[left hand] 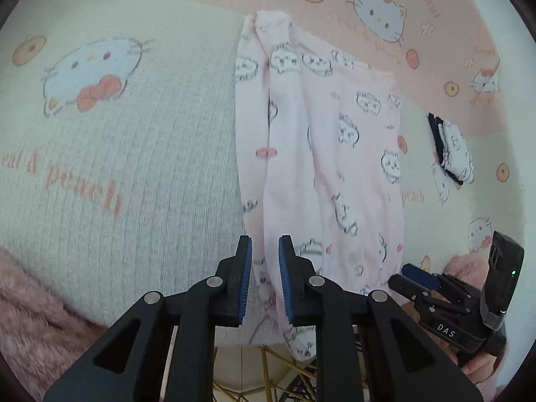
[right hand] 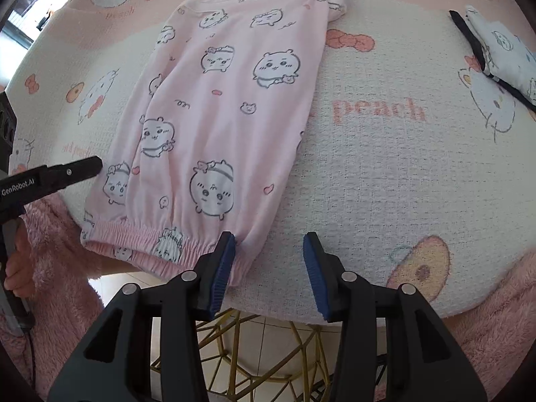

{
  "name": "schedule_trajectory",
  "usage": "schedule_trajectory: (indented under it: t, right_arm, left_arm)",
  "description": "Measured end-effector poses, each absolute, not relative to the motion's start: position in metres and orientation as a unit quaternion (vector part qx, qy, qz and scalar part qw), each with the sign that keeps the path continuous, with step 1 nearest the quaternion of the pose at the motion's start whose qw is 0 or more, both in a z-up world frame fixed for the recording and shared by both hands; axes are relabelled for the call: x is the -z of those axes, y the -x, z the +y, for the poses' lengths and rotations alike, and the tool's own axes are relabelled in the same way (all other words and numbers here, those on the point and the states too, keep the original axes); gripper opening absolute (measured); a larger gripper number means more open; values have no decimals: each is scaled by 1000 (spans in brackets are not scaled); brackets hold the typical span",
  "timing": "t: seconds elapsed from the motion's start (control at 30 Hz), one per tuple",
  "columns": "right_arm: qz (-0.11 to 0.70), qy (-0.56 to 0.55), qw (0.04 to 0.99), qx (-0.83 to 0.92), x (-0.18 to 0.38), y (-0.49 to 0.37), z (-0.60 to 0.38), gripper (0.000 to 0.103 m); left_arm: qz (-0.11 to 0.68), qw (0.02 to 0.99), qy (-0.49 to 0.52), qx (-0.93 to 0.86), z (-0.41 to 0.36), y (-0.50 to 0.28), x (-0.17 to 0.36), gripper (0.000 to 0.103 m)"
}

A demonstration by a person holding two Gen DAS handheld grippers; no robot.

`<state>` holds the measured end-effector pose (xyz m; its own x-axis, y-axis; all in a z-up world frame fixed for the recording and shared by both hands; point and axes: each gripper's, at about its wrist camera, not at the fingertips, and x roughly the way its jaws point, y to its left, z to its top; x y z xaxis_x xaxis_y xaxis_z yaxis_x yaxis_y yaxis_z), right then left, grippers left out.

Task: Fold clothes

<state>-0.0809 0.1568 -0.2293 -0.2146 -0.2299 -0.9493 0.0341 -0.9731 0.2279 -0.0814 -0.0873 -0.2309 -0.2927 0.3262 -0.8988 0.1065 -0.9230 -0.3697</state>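
Pants [right hand: 221, 127] lie folded lengthwise ahead of both grippers [left hand: 264, 278] [right hand: 269, 274], jaws apart and empty; crosswise folds remain.

Pink pyjama trousers [right hand: 221, 114] lie folded lengthwise on the cartoon-print cloth [right hand: 385, 167] over the desk, elastic waistband nearest. The right gripper [right hand: 269, 268] hangs open at the waistband's right corner, nothing between its pads. The left gripper [right hand: 83, 167] pokes in beside the trousers' left edge
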Motion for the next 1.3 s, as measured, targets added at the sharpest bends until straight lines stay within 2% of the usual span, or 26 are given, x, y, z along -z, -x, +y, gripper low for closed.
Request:
schedule_trajectory:
  t: [0.2, 0.43, 0.53, 0.7, 0.83, 1.03, 1.13, 1.23, 1.3]
  right_arm:
    - [-71, -602, 99, 789, 207, 120, 148, 43]
    - [9, -574, 111, 811, 190, 176, 126, 44]
    - [2, -576, 91, 812, 195, 196, 148, 44]
    - [-16, -586, 68, 807, 210, 238, 159, 44]
    - [-36, -577, 93, 811, 214, 259, 145, 44]
    - [-14, -589, 84, 804, 230, 272, 131, 45]
    - [-24, -598, 65, 798, 241, 274, 140, 45]
    - [-69, -589, 56, 803, 235, 272, 161, 45]
    - [-68, -579, 37, 812, 227, 269, 171, 45]
  left_arm:
    - [-148, 102, 610, -772, -91, 132, 244, 18]
    - [-203, 118, 579, -781, -109, 177, 252, 18]
    - [-204, 119, 578, -781, -110, 205, 258, 18]
    - [-176, 158, 585, -776, -87, 235, 266, 18]
    - [-135, 191, 565, -791, -57, 235, 259, 18]
    - [-105, 156, 572, -799, -71, 234, 259, 18]
    - [-130, 131, 583, -791, -101, 234, 265, 18]
    - [-165, 85, 564, -805, -132, 233, 255, 18]
    - [-200, 91, 563, -796, -144, 235, 258, 18]
